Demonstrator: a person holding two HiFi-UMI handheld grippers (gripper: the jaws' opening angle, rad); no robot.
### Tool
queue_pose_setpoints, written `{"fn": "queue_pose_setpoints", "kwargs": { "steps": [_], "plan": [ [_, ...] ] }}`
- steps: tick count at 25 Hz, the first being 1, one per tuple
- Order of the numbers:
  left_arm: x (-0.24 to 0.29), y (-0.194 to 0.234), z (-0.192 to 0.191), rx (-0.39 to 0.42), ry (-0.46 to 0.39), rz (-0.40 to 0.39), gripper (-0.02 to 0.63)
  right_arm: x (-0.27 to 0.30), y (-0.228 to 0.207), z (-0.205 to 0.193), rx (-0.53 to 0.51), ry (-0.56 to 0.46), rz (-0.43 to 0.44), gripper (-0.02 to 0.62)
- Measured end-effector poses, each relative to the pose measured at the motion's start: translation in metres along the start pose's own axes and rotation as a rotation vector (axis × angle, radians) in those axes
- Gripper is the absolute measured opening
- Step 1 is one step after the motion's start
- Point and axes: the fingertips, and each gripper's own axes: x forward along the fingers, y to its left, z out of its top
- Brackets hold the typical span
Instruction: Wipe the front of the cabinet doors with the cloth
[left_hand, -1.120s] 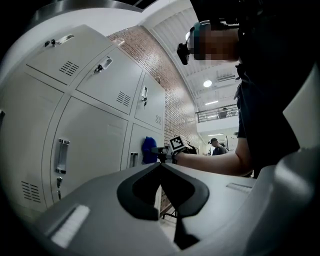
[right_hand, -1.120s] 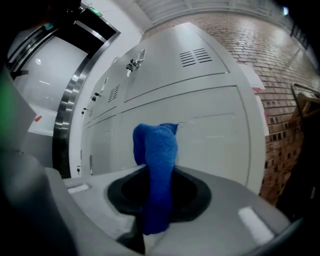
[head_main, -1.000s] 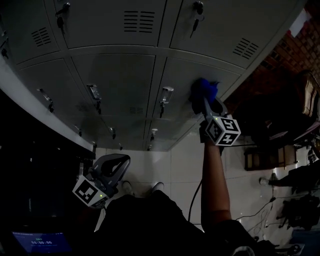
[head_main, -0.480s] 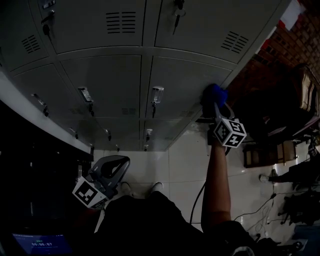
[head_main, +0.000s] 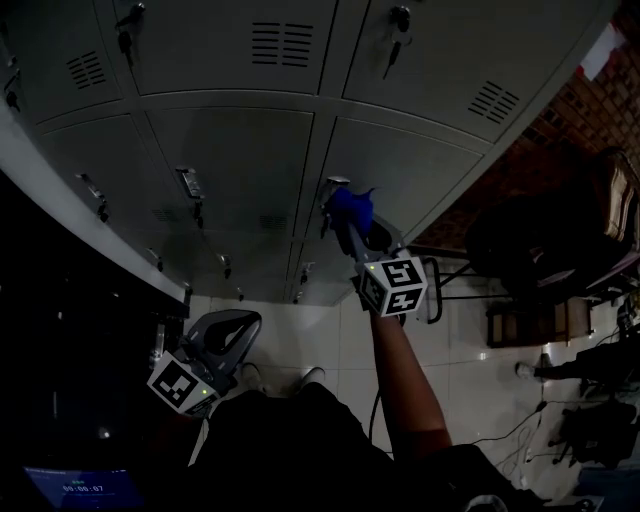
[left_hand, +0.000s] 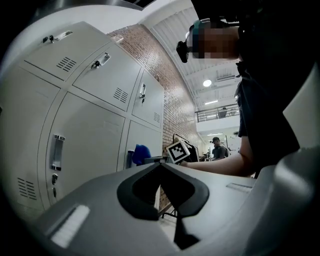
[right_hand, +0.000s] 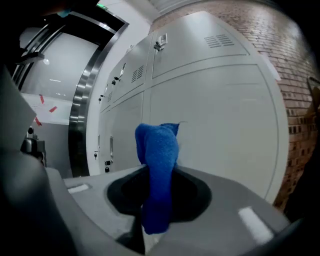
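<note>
My right gripper (head_main: 352, 224) is shut on a blue cloth (head_main: 349, 206) and holds it against the front of a grey cabinet door (head_main: 420, 170), just right of that door's latch (head_main: 333, 190). In the right gripper view the cloth (right_hand: 159, 165) stands up between the jaws, with the door (right_hand: 220, 115) close behind it. My left gripper (head_main: 232, 325) hangs low at the left, away from the doors, jaws together and holding nothing. The left gripper view shows its shut tips (left_hand: 161, 167), and beyond them the cloth (left_hand: 141, 154) on the door.
Rows of grey locker doors (head_main: 240, 160) with latches and vent slots fill the upper head view. A brick wall (head_main: 590, 100) adjoins them at the right. Dark chairs and stands (head_main: 530, 250) sit on the white tiled floor (head_main: 480, 380), with cables lying nearby.
My right gripper has swept the cloth leftwards across the door, from its right edge to beside the latch. The left gripper has stayed in place.
</note>
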Motion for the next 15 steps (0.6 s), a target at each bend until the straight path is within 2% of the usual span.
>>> {"fn": "queue_pose_setpoints", "kwargs": {
  "steps": [5, 11, 15],
  "plan": [
    [-0.012, 0.011, -0.002, 0.008, 0.016, 0.043, 0.000, 0.034, 0.028, -0.019, 0.019, 0.038, 0.050, 0.084],
    [-0.001, 0.021, -0.008, 0.019, 0.044, 0.048, 0.000, 0.050, 0.022, -0.025, 0.016, 0.034, 0.023, 0.084],
    [0.031, 0.036, -0.006, 0.023, 0.037, 0.049, 0.000, 0.052, 0.018, -0.027, 0.028, 0.035, 0.016, 0.084]
  ]
}}
